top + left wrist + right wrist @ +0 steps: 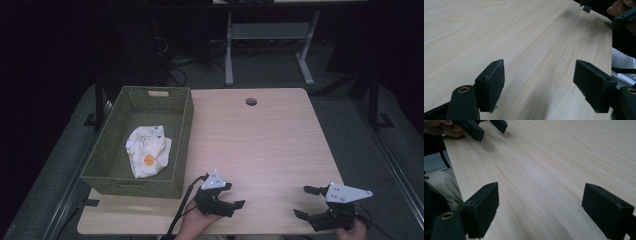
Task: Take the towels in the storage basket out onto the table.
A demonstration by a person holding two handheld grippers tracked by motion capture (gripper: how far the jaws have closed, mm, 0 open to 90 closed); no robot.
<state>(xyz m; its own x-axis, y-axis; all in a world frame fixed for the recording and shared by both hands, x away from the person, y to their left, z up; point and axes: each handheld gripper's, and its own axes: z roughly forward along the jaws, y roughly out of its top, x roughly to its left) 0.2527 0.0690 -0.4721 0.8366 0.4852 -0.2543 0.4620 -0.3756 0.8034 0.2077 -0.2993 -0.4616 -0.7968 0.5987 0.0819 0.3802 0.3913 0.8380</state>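
In the high view my left gripper rests low over the near edge of the light wooden table, with its jaws pointing right. My right gripper is at the near right corner, with its jaws pointing left toward the other one. Both are open with nothing between the jaws. In the left gripper view my left gripper frames bare wood, and the right gripper is at the top right. In the right gripper view my right gripper also frames bare wood, and the left gripper is at the top left.
A green woven basket stands on the table's left side, just beyond my left gripper. Inside it lies a crumpled white cloth with an orange spot. A round cable hole sits near the table's far edge. Desk legs and cables stand on the floor beyond.
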